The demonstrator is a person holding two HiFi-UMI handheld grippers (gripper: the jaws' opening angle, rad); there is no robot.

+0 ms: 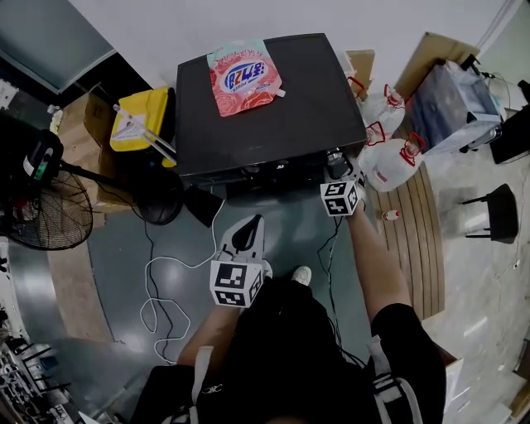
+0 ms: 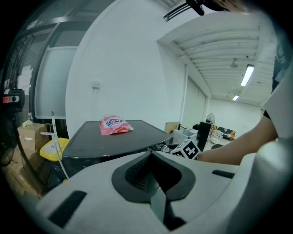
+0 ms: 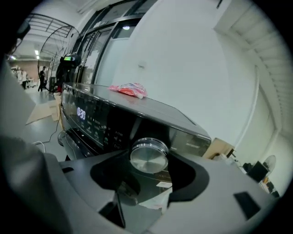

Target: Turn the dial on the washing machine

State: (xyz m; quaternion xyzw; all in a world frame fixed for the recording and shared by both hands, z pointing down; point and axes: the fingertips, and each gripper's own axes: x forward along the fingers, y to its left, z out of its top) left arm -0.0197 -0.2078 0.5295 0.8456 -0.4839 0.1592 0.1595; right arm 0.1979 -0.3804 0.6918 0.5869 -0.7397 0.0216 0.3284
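Right gripper view shows my right gripper (image 3: 151,165), jaws apart, flanking the one round silver dial (image 3: 147,153) on the black washing machine (image 3: 110,121); my left gripper (image 2: 152,157) is closed on nothing.

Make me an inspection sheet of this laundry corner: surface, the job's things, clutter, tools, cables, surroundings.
Surface: dark washing machine lid, carrying a pink pouch.
Job's things: silver dial on the front panel; display lit.
Clutter: yellow bag to the left of the machine, white bags to its right.
Tools: right tool open, jaws either side of the dial, contact unclear; left tool shut, empty, held back from the machine.
Cables: white cable looped on the floor.
Surroundings: fan at the left, white wall behind.
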